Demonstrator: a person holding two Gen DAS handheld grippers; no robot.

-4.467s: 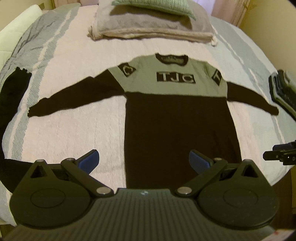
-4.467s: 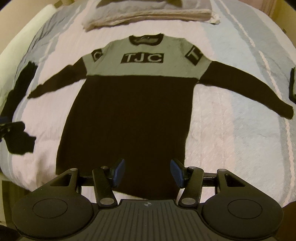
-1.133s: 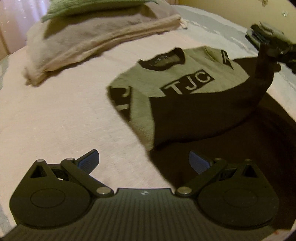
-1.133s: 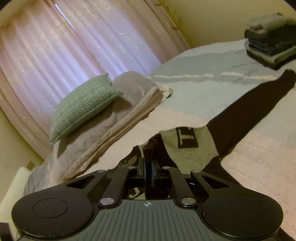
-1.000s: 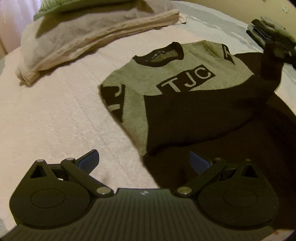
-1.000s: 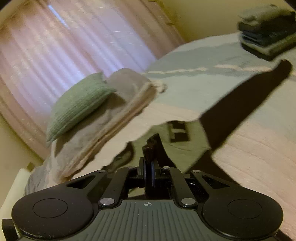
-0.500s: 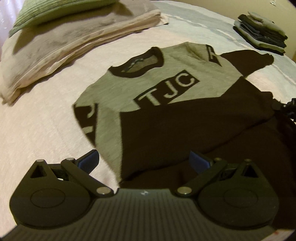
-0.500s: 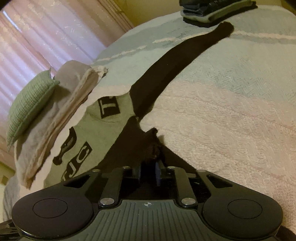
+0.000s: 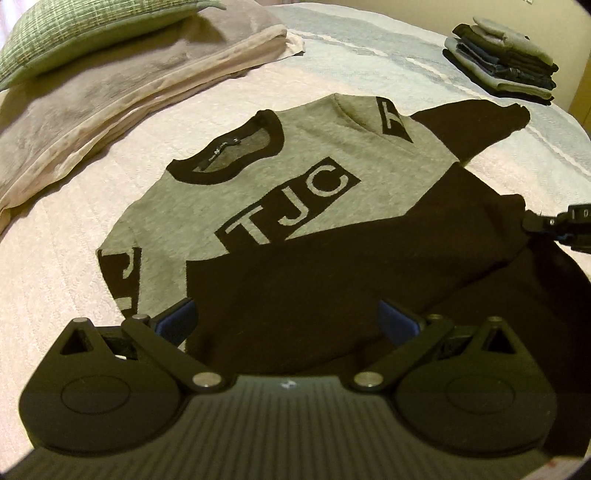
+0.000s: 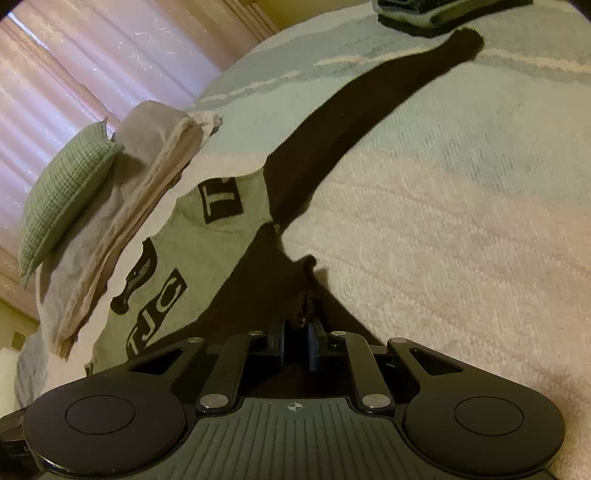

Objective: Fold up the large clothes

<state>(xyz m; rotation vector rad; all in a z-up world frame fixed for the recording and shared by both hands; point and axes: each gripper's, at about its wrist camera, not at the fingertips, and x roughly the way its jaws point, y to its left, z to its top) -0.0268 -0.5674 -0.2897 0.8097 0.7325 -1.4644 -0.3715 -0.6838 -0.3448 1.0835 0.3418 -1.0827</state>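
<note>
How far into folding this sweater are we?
Early. Done: one sleeve is folded across the sweater chest. In hand: the right gripper is at that sleeve's cuff, its jaws nearly closed; I can't tell if it grips. The left gripper is open. Left: the other sleeve lies stretched out, and the body is unfolded.

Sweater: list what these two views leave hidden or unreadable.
- Sweater hem: left wrist view, hidden behind the left gripper body.
- Neck label: left wrist view, print too small to read.
- Right gripper grip: right wrist view, the pinched cuff is black on black.
- Folded stack: right wrist view, cut by the top edge.
</note>
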